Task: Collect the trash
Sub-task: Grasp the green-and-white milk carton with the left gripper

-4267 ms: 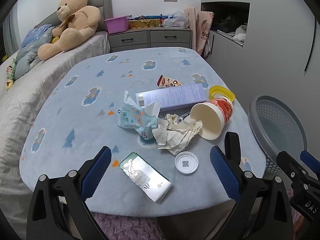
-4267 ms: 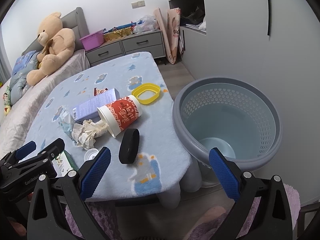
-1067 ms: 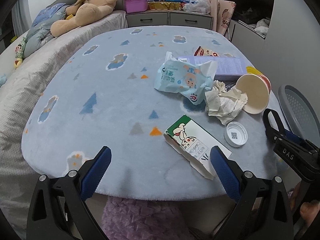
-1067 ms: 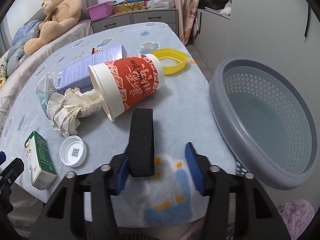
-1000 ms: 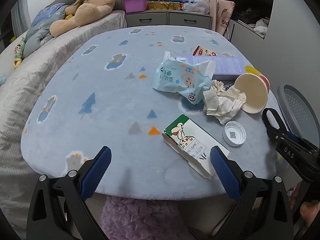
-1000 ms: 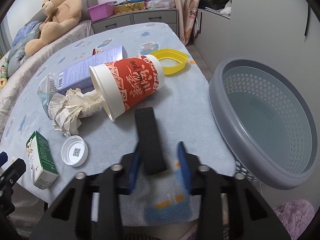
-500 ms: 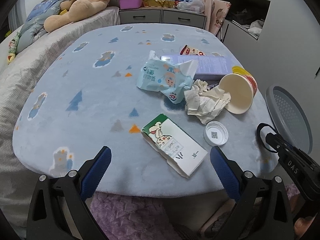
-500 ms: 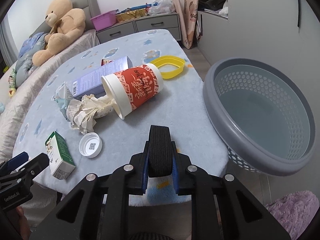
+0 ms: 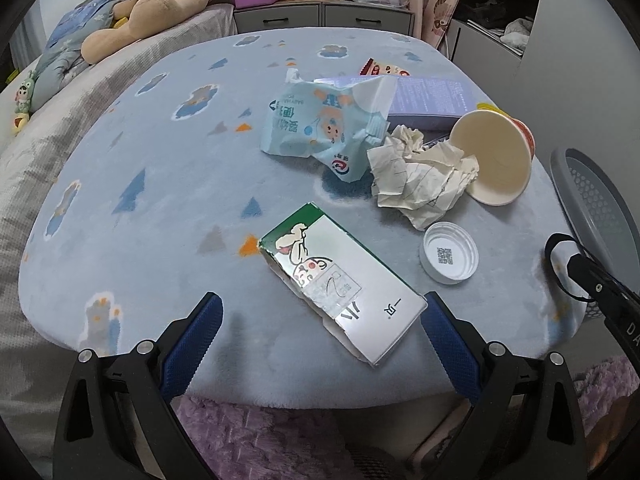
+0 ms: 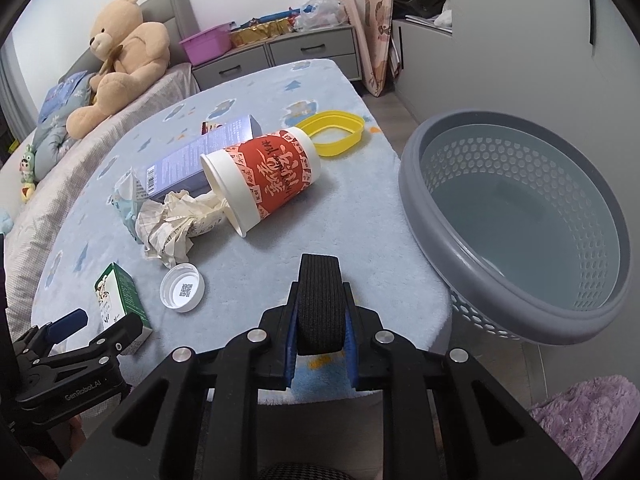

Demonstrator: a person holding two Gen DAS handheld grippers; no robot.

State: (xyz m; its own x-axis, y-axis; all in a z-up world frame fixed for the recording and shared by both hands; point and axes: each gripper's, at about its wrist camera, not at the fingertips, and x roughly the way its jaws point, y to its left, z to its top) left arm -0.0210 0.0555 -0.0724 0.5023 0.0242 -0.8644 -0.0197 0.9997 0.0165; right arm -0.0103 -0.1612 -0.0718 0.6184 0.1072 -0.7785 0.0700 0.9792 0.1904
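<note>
From the left wrist, the left gripper (image 9: 318,338) stands wide apart with nothing held, its blue fingers (image 9: 191,347) low over the near edge of the worktop (image 9: 152,168), which is covered in a pale blue patterned cloth. A green-and-white carton (image 9: 340,280) lies flat just ahead, between the two fingers' line of sight. Beyond it sit a white cap (image 9: 449,258), a crumpled paper wad (image 9: 420,180) touching the mouth of a tipped paper cup (image 9: 496,160), a blue printed packet (image 9: 324,128) and a purple box (image 9: 432,98). The grey basket (image 9: 592,200) shows at the right edge, and the right gripper's tip enters there with a black band (image 9: 554,264) in it. From the right wrist, the right gripper (image 10: 321,320) is clamped tight on the black band (image 10: 320,296), which stands up between the pads above the worktop's near edge (image 10: 360,240). The red cup (image 10: 272,176) lies on its side ahead, a yellow lid (image 10: 332,132) behind it. The basket (image 10: 520,224) stands just beside the worktop, to the right, with only its bare floor visible. The left gripper (image 10: 68,344) shows low at left, near the carton (image 10: 120,300).
</note>
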